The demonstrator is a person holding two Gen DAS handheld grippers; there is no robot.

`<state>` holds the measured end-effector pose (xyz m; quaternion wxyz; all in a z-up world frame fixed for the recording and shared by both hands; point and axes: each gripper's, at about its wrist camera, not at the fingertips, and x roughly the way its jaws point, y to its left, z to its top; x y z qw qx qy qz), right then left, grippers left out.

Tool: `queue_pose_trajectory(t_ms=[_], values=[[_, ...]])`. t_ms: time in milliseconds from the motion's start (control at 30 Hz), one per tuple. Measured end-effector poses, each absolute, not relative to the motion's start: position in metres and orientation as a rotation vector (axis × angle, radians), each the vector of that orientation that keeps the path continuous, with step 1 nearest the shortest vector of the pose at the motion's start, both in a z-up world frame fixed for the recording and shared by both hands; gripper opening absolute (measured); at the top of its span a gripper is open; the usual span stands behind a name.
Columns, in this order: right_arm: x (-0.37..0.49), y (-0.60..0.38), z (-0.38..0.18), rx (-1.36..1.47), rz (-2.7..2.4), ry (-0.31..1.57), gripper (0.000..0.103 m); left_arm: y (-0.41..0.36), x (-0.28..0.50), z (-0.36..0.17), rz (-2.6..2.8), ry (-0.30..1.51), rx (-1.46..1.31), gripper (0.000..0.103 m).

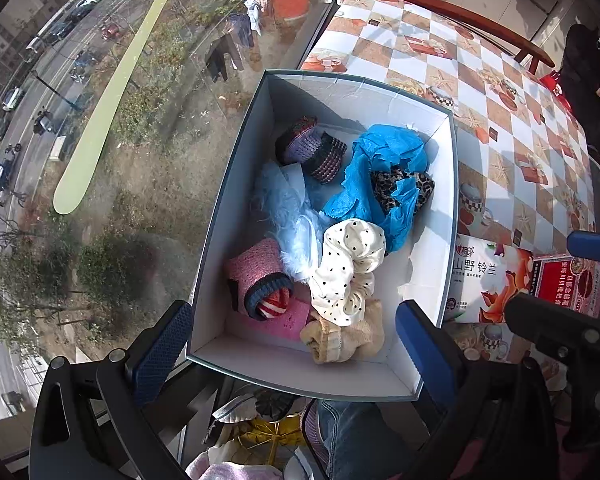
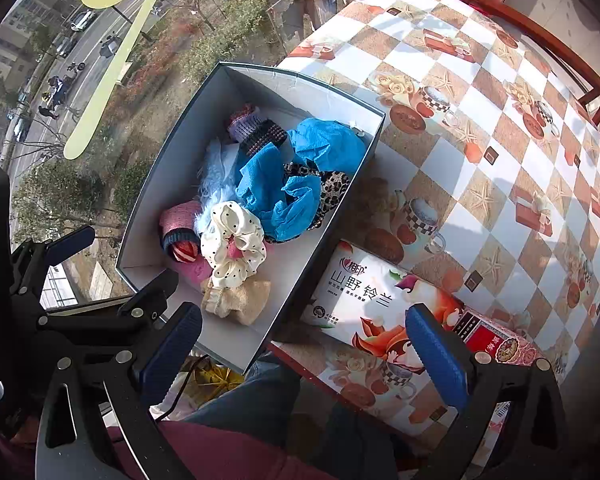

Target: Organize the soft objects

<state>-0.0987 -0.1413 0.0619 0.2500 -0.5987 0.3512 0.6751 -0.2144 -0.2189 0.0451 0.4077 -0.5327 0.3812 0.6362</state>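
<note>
Over table edge (image 2: pixel 300 356): box (image 2: pixel 172 168) corner

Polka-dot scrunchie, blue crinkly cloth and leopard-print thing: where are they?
Polka-dot scrunchie (image 1: pixel 350 270): left wrist view, on its middle folds.
Blue crinkly cloth (image 1: pixel 384 168): left wrist view, on its upper part.
Leopard-print thing (image 2: pixel 334 190): right wrist view, on its exposed edge.

Sunlit window (image 1: pixel 100 120) overlooking street; checkered tablecloth (image 2: pixel 480 140); wooden chair (image 1: pixel 480 20).
</note>
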Motion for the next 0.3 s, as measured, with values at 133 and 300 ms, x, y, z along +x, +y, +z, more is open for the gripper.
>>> queue_pose_trajectory(t_ms=[133,300], values=[[-0.0988,-0.1416,0.0618,-1.628,1.839,0.954,0.103,-0.2194,-0.2165,0.0437,1.607,0.952,-1.361,0.101],[-0.0987,-0.1413,0.0618,-1.626,1.838,0.960,0.103,-0.2233,-0.2221,0.0523,1.583,0.843,-1.362,0.101]])
